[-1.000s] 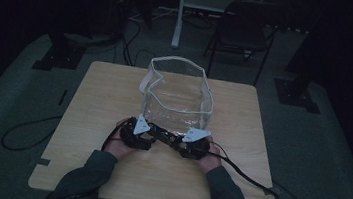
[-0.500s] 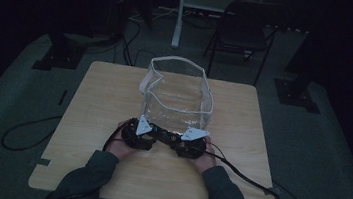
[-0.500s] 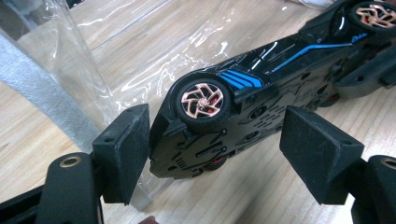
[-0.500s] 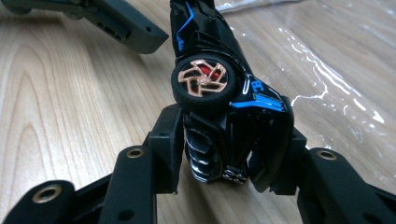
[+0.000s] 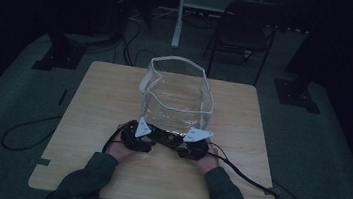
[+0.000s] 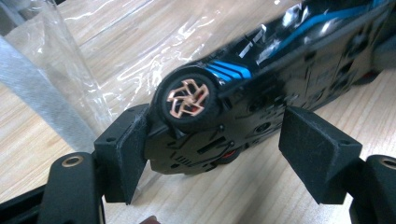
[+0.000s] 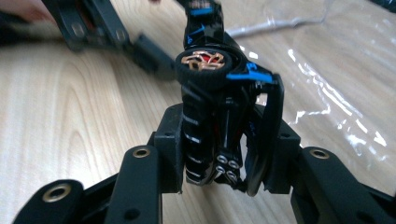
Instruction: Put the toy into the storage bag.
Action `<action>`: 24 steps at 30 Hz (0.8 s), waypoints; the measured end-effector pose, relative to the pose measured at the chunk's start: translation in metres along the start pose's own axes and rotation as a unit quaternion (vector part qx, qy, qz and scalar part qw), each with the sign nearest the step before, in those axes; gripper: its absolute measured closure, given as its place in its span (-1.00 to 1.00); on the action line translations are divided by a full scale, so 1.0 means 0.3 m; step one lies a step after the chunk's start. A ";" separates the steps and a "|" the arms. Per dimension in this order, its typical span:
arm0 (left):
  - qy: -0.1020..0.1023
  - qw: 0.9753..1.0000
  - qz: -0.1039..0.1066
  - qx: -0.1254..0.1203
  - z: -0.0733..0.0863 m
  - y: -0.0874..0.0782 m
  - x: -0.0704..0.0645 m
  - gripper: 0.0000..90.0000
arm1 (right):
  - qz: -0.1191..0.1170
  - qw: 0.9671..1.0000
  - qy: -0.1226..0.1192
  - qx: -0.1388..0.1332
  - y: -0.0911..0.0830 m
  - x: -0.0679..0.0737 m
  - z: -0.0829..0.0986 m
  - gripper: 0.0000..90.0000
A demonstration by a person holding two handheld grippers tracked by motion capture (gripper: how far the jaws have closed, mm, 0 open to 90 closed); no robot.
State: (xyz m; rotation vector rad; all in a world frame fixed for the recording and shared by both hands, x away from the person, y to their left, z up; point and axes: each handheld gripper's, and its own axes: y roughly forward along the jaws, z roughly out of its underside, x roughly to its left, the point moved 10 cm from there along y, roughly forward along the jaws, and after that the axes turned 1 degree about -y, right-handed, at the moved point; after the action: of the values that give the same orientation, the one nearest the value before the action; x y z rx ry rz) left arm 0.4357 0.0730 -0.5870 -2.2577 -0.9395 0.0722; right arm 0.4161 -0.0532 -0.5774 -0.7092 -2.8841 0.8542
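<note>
Toy car [image 7: 219, 93]: black, blue stripes, copper-spoked wheels, on its side.

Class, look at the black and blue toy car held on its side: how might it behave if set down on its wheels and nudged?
The toy car would probably roll, having round wheels. Its moulded body looks rigid, so likely stiff, and probably light.

1. Your forearms come in from the near table edge and converge toward the middle.
2. Your left gripper [image 5: 136, 136] sits low, pointing inward, its jaws spread wide with a gap on one side.
3. Your right gripper [image 5: 194, 146] faces it, jaws pressed tight from both sides.
4. The two grippers are just beside each other.
</note>
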 end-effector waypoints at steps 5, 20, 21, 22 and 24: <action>-0.002 1.000 0.004 -0.002 0.003 0.001 -0.009 -0.39 | -0.002 1.000 0.004 -0.013 -0.023 0.002 -0.022 0.29; -0.002 0.999 0.020 -0.026 -0.015 -0.026 -0.038 -0.39 | -0.005 0.998 0.025 -0.060 -0.075 0.003 -0.083 0.29; 0.001 0.999 0.021 -0.036 -0.032 -0.038 -0.044 -0.39 | -0.003 0.997 0.027 -0.065 -0.084 -0.001 -0.091 0.29; 0.004 0.999 0.021 -0.040 -0.041 -0.043 -0.048 -0.39 | -0.002 0.997 0.029 -0.067 -0.089 -0.004 -0.095 0.29; 0.009 0.999 0.021 -0.042 -0.048 -0.048 -0.052 -0.39 | 0.002 0.997 0.030 -0.072 -0.100 -0.010 -0.104 0.29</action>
State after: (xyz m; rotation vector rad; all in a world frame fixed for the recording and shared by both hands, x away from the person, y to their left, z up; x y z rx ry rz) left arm 0.4196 0.0620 -0.5702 -2.3521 -0.9013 0.0322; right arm 0.4118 -0.0611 -0.5351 -0.7389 -2.9143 0.6190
